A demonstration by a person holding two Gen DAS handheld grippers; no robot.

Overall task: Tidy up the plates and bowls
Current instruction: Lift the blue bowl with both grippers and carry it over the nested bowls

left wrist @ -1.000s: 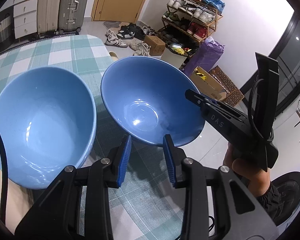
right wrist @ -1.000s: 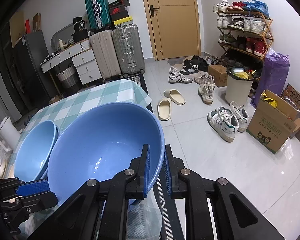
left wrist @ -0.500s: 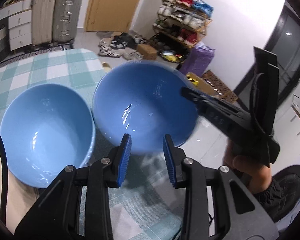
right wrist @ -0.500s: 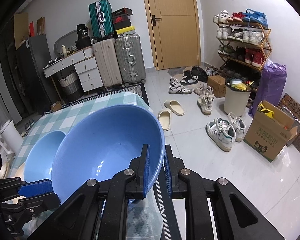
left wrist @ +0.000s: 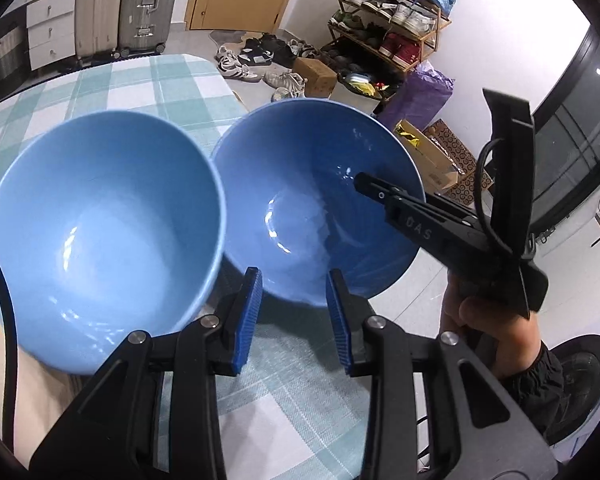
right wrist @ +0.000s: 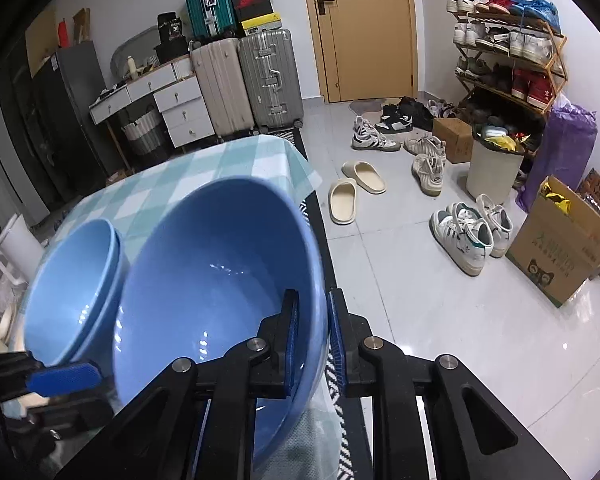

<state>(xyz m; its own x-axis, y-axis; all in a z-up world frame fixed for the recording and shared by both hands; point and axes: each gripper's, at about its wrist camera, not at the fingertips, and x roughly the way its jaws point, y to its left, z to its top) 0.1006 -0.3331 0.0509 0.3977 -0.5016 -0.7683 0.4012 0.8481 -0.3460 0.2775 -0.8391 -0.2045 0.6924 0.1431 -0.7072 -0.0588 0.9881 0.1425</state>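
Note:
My right gripper [right wrist: 311,338] is shut on the near rim of a dark blue bowl [right wrist: 204,280] and holds it tilted above the table's right edge. That bowl [left wrist: 312,204] and the right gripper [left wrist: 384,196] also show in the left wrist view. A lighter blue bowl [left wrist: 96,220] sits left of it on the checked tablecloth [left wrist: 140,88]; in the right wrist view it [right wrist: 68,292] looks like two nested bowls. My left gripper [left wrist: 294,316] is open and empty, just in front of the held bowl.
The table edge drops to a tiled floor with shoes and slippers [right wrist: 356,188], a cardboard box [right wrist: 560,248] and a shoe rack [right wrist: 508,56]. Suitcases [right wrist: 244,76] and drawers stand beyond the table's far end.
The held bowl has shifted left, closer to the lighter bowl, and tilted more. My left gripper has stayed open in about the same place.

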